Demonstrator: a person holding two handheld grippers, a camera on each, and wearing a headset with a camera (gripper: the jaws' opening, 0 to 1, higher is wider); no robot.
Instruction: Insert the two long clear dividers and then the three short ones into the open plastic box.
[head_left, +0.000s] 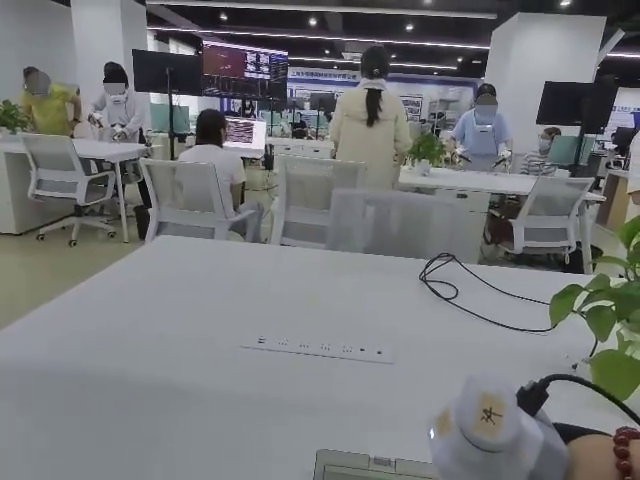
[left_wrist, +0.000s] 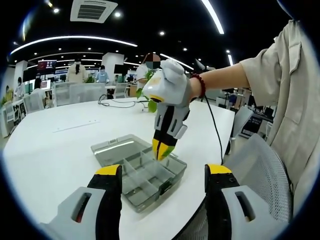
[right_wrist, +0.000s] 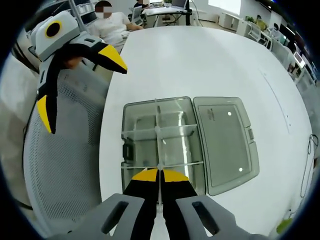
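1 box (right_wrist: 126, 131) — 2 tools (left_wrist: 164, 170) (right_wrist: 160, 174)

My right gripper (left_wrist: 161, 150) pointed straight down with its jaws pressed together, yellow tips side by side. The right forearm (left_wrist: 225, 80) reached out bare from a beige sleeve (left_wrist: 280, 65), with a red bead bracelet (left_wrist: 200, 86) at the wrist. My left gripper (left_wrist: 162, 170) was held back from it, jaws spread wide and aimed toward the right one. In the head view, the blurred white shape at the lower right was probably the right gripper, going by the bracelet beside it.
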